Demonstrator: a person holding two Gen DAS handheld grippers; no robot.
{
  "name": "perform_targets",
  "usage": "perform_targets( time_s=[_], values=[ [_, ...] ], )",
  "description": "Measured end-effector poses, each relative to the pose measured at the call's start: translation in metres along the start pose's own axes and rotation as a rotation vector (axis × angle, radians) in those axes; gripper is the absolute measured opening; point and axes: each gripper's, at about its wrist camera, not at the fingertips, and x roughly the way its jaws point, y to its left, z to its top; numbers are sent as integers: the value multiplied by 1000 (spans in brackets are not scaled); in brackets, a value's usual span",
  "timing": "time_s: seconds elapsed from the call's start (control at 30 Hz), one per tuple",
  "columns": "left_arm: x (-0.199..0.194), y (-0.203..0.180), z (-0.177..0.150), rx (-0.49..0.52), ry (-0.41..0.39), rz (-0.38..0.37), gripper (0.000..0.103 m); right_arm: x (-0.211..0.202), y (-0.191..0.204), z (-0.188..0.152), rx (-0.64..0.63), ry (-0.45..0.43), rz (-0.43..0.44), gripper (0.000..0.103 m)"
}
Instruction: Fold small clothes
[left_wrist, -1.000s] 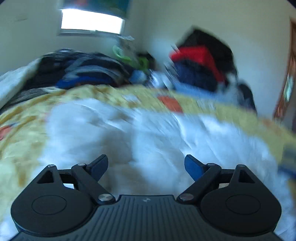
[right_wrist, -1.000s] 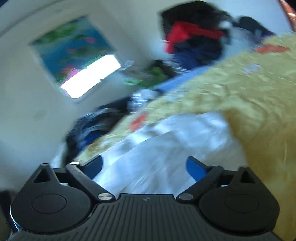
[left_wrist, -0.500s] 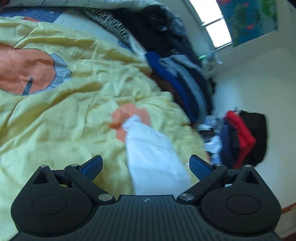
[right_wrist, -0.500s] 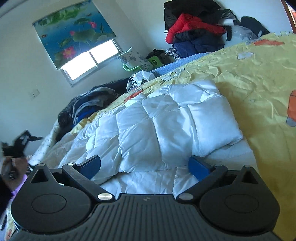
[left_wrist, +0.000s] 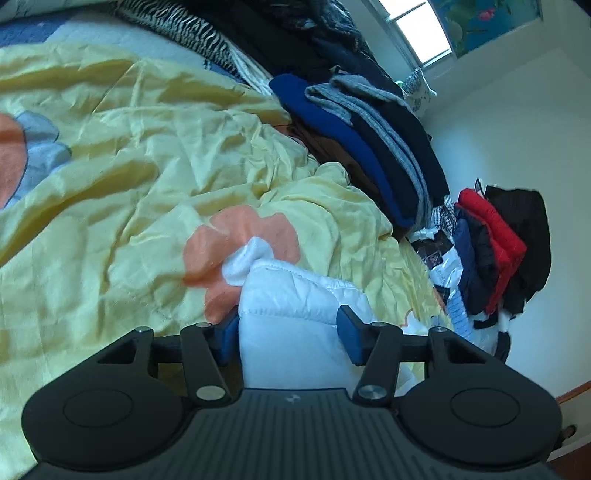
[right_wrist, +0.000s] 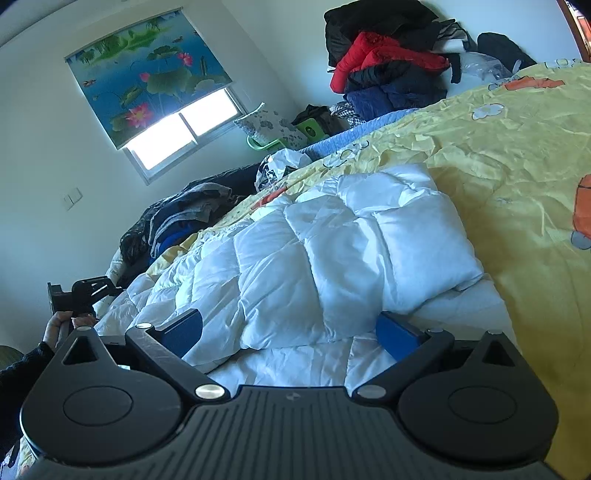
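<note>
A white puffy jacket (right_wrist: 332, 251) lies spread on the yellow bedcover (right_wrist: 498, 155). In the left wrist view its sleeve end (left_wrist: 295, 306), with a white cuff (left_wrist: 247, 258), lies between the pads of my left gripper (left_wrist: 288, 332). Those jaws are closing, and the padding between them is not visibly squeezed. My right gripper (right_wrist: 291, 332) stands open low over the jacket's near edge, with the folded-over panel ahead of it. In the right wrist view the left gripper (right_wrist: 85, 291) shows at the far left, held by a hand (right_wrist: 59, 325).
Piles of dark, blue and grey clothes (left_wrist: 369, 140) lie along the bed's far side. A heap of red, navy and black garments (right_wrist: 388, 70) stands by the wall. A window with a lotus-print blind (right_wrist: 147, 74) is behind.
The left gripper swung across the bed, rolled, and came down at the jacket's sleeve end. Its jaws have narrowed around the sleeve. The right gripper settled, then held still.
</note>
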Motion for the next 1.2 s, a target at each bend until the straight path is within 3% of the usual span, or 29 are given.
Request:
perform_targets(
  time_s=[0.23,0.43,0.87,1.0,1.1,1.2],
  values=[
    [-5,-1,-2,12,-15,24,18,-2,-1,-1,12,-9,4,100],
    [-23,-14,-2,41,-59,34,10,-2,-3,0,24,-13,5,100],
    [-98,-60,11,149,-184,-6,9,-1,-4,0,26,-13,4,99],
    [-129,-84,4,193,-242,-65,8,-1,-4,0,25,-13,5,99],
    [-159,-120,-19,316,-282,-125,8,-1,-3,0,25,-12,5,100],
    [-191,-158,-74,515,-302,-234,8,-1,-4,0,28,-8,7,101]
  ],
)
